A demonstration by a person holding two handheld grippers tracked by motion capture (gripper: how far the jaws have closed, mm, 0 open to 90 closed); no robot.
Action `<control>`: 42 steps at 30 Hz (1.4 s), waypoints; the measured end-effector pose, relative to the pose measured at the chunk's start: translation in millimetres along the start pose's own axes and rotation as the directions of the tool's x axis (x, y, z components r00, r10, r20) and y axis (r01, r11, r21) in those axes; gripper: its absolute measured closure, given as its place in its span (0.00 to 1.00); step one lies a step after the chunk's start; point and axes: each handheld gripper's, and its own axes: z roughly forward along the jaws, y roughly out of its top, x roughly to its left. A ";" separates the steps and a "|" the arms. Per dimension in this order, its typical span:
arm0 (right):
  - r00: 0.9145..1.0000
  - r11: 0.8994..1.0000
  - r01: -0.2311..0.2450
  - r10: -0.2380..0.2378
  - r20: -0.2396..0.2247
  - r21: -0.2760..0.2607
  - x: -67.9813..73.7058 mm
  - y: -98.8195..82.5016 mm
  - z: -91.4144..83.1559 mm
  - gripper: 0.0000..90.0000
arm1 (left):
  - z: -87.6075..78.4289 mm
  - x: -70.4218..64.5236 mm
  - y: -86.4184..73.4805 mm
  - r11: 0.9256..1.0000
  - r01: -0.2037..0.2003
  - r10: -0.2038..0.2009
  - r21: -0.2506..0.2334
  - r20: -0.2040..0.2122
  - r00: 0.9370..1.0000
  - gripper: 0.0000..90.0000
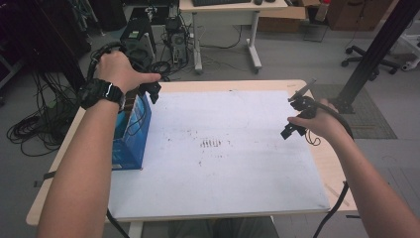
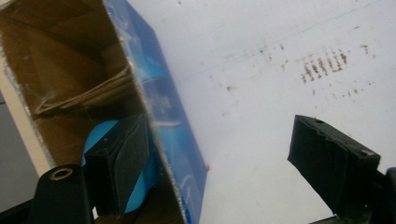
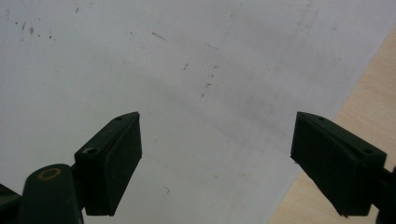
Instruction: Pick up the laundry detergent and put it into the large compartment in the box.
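We see the open blue box [image 1: 132, 134] standing at the desk's [image 1: 233, 84] left edge, on the white sheet [image 1: 223, 163]. Our left tool [image 2: 217, 163] straddles its right wall, jaws apart, one inside the box near a light-blue object [image 2: 100, 133]. Our right tool [image 3: 217, 163] hovers with jaws apart above the sheet's right edge, well away.

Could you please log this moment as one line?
left gripper: open, one finger inside blue box, straddling its wall | right gripper: open, nothing between fingers, over white mat near its edge
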 end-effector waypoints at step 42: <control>1.000 1.000 0.001 -0.001 -0.001 -0.002 -2.2 -5.0 -0.4 0.19 | 32.1 -52.5 10.0 0.986 -0.159 0.158 0.045 0.027 0.987 0.22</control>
